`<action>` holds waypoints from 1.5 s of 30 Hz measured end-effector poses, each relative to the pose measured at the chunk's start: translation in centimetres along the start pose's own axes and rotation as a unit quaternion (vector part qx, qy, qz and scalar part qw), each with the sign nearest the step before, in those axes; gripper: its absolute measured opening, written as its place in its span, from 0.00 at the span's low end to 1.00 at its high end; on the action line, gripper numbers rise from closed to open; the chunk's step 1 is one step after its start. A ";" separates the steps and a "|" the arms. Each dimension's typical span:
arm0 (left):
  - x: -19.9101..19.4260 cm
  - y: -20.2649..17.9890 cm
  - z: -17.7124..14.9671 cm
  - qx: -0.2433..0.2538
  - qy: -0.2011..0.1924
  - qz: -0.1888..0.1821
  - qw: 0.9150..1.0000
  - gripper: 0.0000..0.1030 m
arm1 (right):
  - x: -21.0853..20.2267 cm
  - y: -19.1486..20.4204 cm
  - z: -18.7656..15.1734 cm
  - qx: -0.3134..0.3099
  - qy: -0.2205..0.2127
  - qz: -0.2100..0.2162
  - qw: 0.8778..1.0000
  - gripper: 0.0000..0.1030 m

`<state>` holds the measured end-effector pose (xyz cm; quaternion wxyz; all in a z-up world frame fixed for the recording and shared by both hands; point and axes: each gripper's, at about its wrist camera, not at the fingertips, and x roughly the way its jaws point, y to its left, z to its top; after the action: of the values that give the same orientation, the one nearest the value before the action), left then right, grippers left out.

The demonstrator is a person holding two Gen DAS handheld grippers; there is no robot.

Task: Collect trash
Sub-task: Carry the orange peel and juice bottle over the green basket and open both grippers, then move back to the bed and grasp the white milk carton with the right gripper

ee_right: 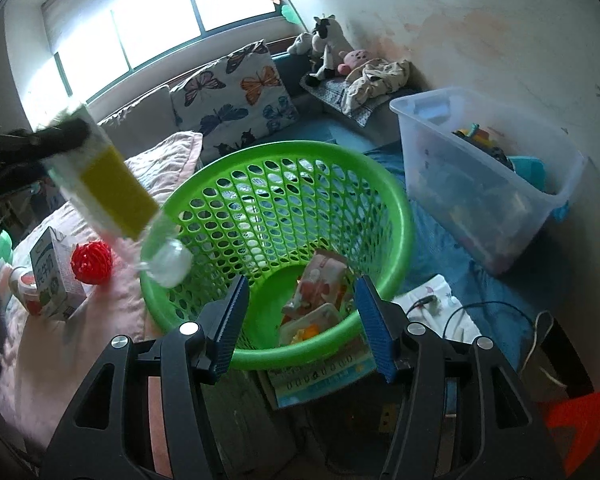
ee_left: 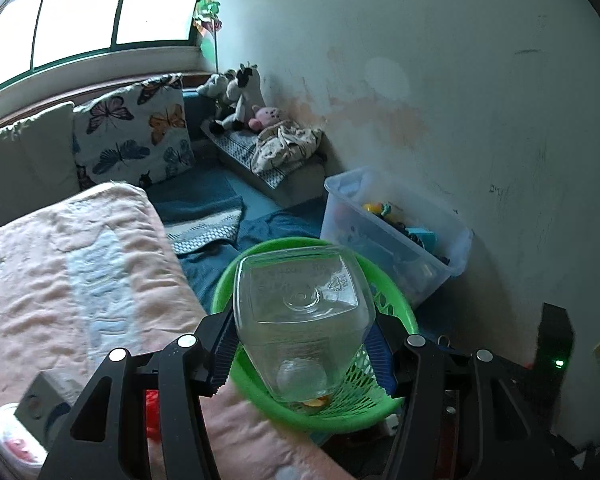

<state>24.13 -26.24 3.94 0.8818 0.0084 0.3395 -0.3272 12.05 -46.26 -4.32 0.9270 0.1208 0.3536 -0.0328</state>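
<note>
The left hand-held gripper (ee_left: 300,344) is clamped on a clear plastic bottle (ee_left: 300,312), held neck-down over the green basket (ee_right: 284,216). Released too near the rim, the bottle could glance off onto the pink bed cover (ee_left: 80,260). The right hand-held gripper (ee_right: 300,316) stands apart, empty. Only the right view shows the bottle's yellow label, the wrappers already in the basket, and a milk carton (ee_right: 54,276) and red ball (ee_right: 91,262) on the bed

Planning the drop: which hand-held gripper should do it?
Left. The left hand-held gripper already grips the clear bottle above the green basket. The right hand-held gripper is open and empty.
</note>
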 end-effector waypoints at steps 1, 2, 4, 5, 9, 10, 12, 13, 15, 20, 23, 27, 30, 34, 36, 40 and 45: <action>0.6 -0.1 -0.2 0.000 0.002 0.001 1.000 0.53 | 0.0 -0.2 0.0 0.001 0.000 0.000 1.000 0.55; 1.1 -0.1 -0.4 -0.001 0.005 0.000 1.000 0.53 | 0.0 -0.3 -0.2 0.003 0.001 0.000 1.000 0.55; 2.2 -0.1 -0.7 -0.004 0.012 0.000 1.000 0.53 | 0.1 -0.4 -0.3 0.005 0.003 0.001 1.000 0.55; 2.7 -0.1 -0.8 -0.005 0.017 0.001 1.000 0.53 | 0.1 -0.5 -0.5 0.007 0.005 0.001 1.000 0.55; 4.3 -0.1 -1.5 -0.005 0.042 0.003 0.999 0.53 | 0.0 -0.8 -1.0 0.012 0.008 0.004 1.000 0.55; 4.6 -0.1 -1.6 -0.008 0.046 0.000 0.999 0.53 | 0.0 -0.9 -1.1 0.013 0.008 0.005 1.000 0.55; 4.6 -0.3 -1.8 -0.009 0.044 -0.002 0.999 0.53 | -0.1 -1.0 -1.2 0.014 0.009 0.006 1.000 0.55; 4.6 -0.3 -1.8 -0.007 0.043 -0.002 0.999 0.55 | -0.2 -1.0 -1.3 0.015 0.009 0.006 1.000 0.55; 4.2 -0.3 -1.8 -0.008 0.042 -0.008 0.999 0.58 | -0.3 -0.9 -1.3 0.015 0.010 0.007 1.000 0.55; 2.4 -0.2 -2.1 -0.007 0.033 -0.009 0.999 0.58 | -1.1 0.0 -1.5 0.009 0.006 0.013 1.000 0.55; 0.6 0.3 -2.5 -0.013 0.026 -0.006 1.000 0.58 | -1.6 0.8 -1.5 0.000 0.003 0.019 1.000 0.55; -1.8 1.3 -3.4 -0.015 0.017 0.012 1.000 0.58 | -2.2 2.1 -1.4 -0.011 -0.002 0.029 1.000 0.66; -4.1 2.6 -4.4 -0.027 0.009 0.024 0.999 0.58 | -2.7 3.5 -1.5 -0.025 -0.007 0.036 0.999 0.66; -6.5 4.8 -5.8 -0.049 0.004 0.044 0.998 0.59 | -2.8 5.6 -1.3 -0.041 -0.007 0.055 0.998 0.66; -7.7 5.7 -6.4 -0.056 0.001 0.057 0.997 0.59 | -2.8 6.8 -1.3 -0.050 -0.005 0.064 0.997 0.67; -10.6 7.9 -7.7 -0.067 -0.012 0.088 0.994 0.65 | -2.7 9.4 -1.2 -0.075 -0.003 0.081 0.994 0.69; -13.9 10.7 -9.3 -0.095 -0.028 0.119 0.988 0.71 | -2.2 12.4 -1.0 -0.099 0.001 0.104 0.990 0.71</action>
<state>17.10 -7.73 2.97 0.9206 -0.0444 0.3404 -0.1863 11.56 -34.09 -1.03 0.9324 0.0648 0.3413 0.0995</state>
